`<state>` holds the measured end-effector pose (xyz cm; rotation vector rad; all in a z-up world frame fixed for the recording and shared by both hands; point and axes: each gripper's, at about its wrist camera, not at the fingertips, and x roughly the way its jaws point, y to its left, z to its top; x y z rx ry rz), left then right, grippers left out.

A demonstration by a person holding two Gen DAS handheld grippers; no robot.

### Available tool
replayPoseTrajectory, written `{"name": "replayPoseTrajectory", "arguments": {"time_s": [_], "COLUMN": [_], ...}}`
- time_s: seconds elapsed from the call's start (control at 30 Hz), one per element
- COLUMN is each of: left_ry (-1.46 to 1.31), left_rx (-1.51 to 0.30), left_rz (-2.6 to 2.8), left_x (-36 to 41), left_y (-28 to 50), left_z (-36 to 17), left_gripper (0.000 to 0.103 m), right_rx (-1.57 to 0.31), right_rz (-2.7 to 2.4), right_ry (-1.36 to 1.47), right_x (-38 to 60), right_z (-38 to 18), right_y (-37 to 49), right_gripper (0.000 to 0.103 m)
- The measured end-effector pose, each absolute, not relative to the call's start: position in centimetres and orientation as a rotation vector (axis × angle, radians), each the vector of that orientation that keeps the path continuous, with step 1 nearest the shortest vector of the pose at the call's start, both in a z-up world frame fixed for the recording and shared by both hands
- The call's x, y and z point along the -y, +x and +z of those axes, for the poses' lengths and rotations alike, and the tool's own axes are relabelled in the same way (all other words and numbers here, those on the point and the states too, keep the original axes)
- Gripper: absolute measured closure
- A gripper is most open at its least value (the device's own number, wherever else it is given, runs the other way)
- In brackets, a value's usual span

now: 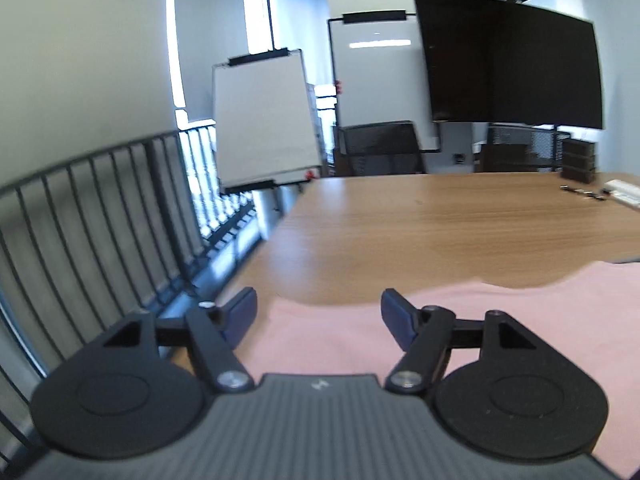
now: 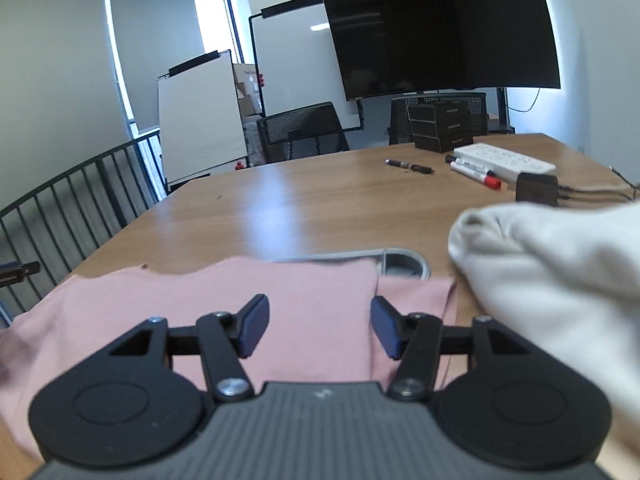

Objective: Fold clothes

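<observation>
The left gripper (image 1: pixel 318 314) stands with its jaws wide apart, and nothing is between the blue pads (image 1: pixel 242 314). The pink cloth (image 1: pixel 500 320) lies flat on the table (image 1: pixel 420 220), under and ahead of this gripper. Its left end is just below the left pad, close to the left edge of the table, and from there the cloth runs away to the right, out of this view. Its far edge crosses just beyond the fingertips.

In the right wrist view the right gripper (image 2: pixel 320 326) is also open wide and holds nothing. The same pink cloth (image 2: pixel 200 300) is spread below it, with its long axis going from left to right across the table (image 2: pixel 280 200). The right end of the cloth is just to the right of the right pad (image 2: pixel 386 330), where a narrow strip lies beside the main panel along a straight line. Behind this end a grey ring (image 2: pixel 404 262) set in the table shows. To the right, a white garment (image 2: pixel 560 280) lies in a heap near the pink cloth; whether they touch, I cannot tell.

So each gripper is over its own end of the cloth, and the far edge lies a little forward of both. I judge that the next fold needs both grippers to take hold along the same long edge, left one at the left end, right one at the right end.
</observation>
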<state>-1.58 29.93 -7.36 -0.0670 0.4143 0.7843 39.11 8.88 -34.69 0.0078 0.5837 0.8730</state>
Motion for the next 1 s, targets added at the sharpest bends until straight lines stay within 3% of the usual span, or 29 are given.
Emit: {"name": "replayPoseTrajectory", "arguments": {"time_s": [0.13, 0.4, 0.57, 0.77, 1.0], "left_ry": [-0.228, -0.257, -0.279, -0.258, -0.279], "left_rx": [-0.428, -0.462, -0.475, -0.495, -0.521], "left_rz": [0.682, 0.687, 0.678, 0.682, 0.696], "left_x": [-29.3, -29.9, -29.6, -28.8, -28.9], "left_y": [-2.7, -3.3, -3.8, -3.9, -4.0], "left_z": [-9.4, -10.7, -11.0, -11.3, -11.5], "left_gripper": [0.036, 0.033, 0.026, 0.026, 0.025], "right_rx": [-0.608, -0.681, -0.657, -0.635, -0.661], "right_rz": [0.894, 0.818, 0.784, 0.779, 0.818], "right_ry": [0.072, 0.285, 0.289, 0.165, 0.138], "right_x": [-6.3, -4.8, -6.6, -10.8, -13.7], "right_z": [-36.2, -39.1, -39.3, -38.9, -38.9], "right_y": [34.4, 29.8, 26.4, 24.2, 21.9], "right_gripper": [0.038, 0.038, 0.039, 0.054, 0.063]}}
